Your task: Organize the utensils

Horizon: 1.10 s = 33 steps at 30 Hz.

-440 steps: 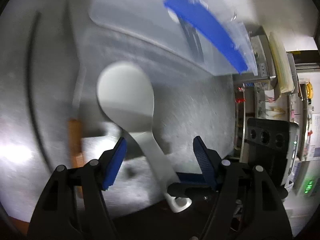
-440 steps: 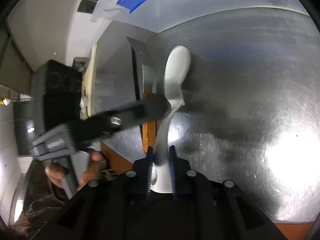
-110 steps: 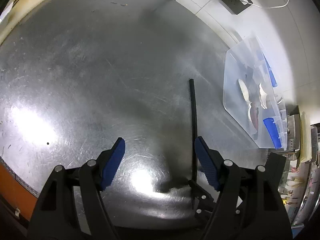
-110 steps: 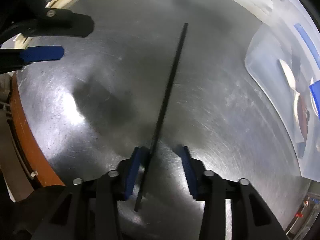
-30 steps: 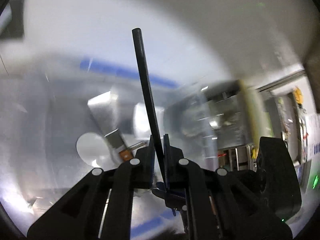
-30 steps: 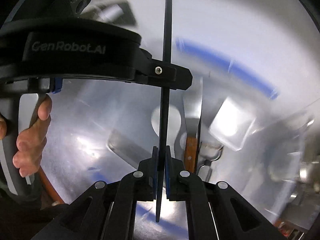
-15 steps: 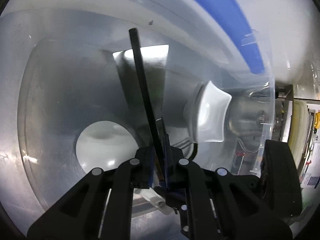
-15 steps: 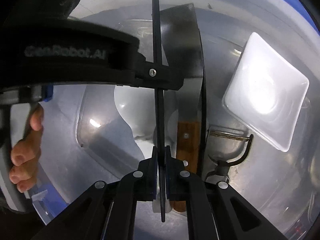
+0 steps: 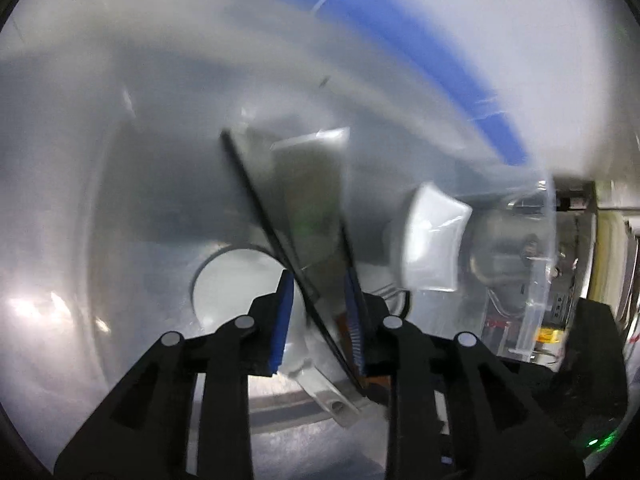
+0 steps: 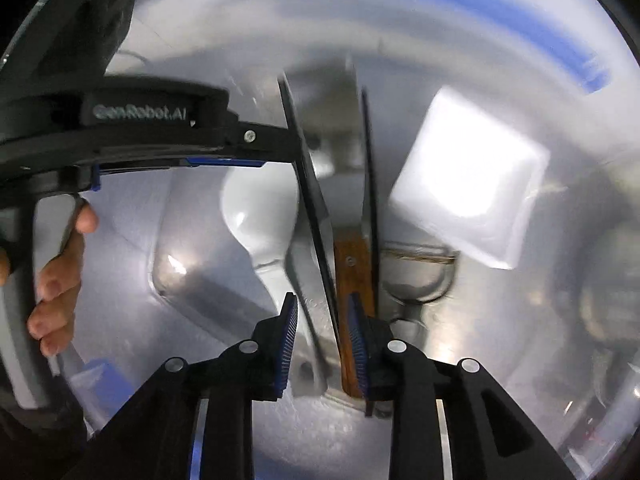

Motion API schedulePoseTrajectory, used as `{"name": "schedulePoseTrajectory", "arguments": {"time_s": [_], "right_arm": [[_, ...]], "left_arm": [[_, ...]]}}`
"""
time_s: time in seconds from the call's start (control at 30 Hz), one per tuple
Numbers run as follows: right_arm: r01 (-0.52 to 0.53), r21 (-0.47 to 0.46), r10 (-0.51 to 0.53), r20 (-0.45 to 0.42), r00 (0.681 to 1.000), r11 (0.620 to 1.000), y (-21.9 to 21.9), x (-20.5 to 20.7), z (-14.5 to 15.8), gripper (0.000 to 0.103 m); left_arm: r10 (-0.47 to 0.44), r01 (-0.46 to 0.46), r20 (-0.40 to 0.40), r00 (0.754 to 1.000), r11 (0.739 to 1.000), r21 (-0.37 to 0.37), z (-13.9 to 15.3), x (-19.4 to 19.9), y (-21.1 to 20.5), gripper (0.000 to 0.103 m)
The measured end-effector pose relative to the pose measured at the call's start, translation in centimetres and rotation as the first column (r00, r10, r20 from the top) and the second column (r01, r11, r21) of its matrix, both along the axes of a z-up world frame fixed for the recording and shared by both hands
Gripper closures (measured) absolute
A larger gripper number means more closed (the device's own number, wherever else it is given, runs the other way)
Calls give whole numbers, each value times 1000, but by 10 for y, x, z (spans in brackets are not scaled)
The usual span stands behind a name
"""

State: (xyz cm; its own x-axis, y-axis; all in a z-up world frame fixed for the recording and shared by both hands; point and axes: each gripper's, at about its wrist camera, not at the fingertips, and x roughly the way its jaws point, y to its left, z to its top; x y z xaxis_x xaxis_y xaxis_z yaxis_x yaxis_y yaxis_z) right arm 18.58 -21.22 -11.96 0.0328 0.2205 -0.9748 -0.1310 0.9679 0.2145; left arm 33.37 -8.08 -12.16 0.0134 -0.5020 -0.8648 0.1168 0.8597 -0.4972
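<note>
Both grippers, left point(image 9: 318, 316) & right point(image 10: 322, 340), hang over the clear bin point(image 9: 536, 264) w/ jaws opening, so your black chopstick point(image 10: 310, 200) sits loose between the pads, dropping beside the cleaver point(image 10: 354, 280).

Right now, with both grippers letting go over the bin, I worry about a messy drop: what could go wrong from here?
1. The left gripper and right gripper are opening with the black chopstick loose between their pads; released unevenly, it may tip and land crooked.
2. It could strike the white square dish or lodge across the cleaver and white rice paddle.
3. The clear plastic bin is crowded, so the grippers might knock something while withdrawing.
</note>
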Motion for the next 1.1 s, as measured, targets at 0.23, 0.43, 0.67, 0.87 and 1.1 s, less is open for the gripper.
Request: {"name": "schedulePoseTrajectory", "arguments": {"time_s": [0.23,0.43,0.67,0.87,1.1], "right_arm": [[77,-31,-56,435,899,997,-4,-101,120,58],[200,-66,-120,605,787,978,4,-191,141,44],[189,-118,-85,590,803,975,31,-261,111,12],[254,-129,-120,627,770,958,43,-287,98,5],[365,-135,-196,650,734,921,35,-291,91,5]], "left_arm": [[13,-16,382,924,1000,6,124,-76,29,52],[31,-51,561,827,999,19,173,-168,69,34],[-12,-101,583,812,982,160,139,-256,74,10],[-8,-166,611,791,959,228,118,-289,70,8],[-60,-173,637,769,939,298,120,-302,61,8]]}}
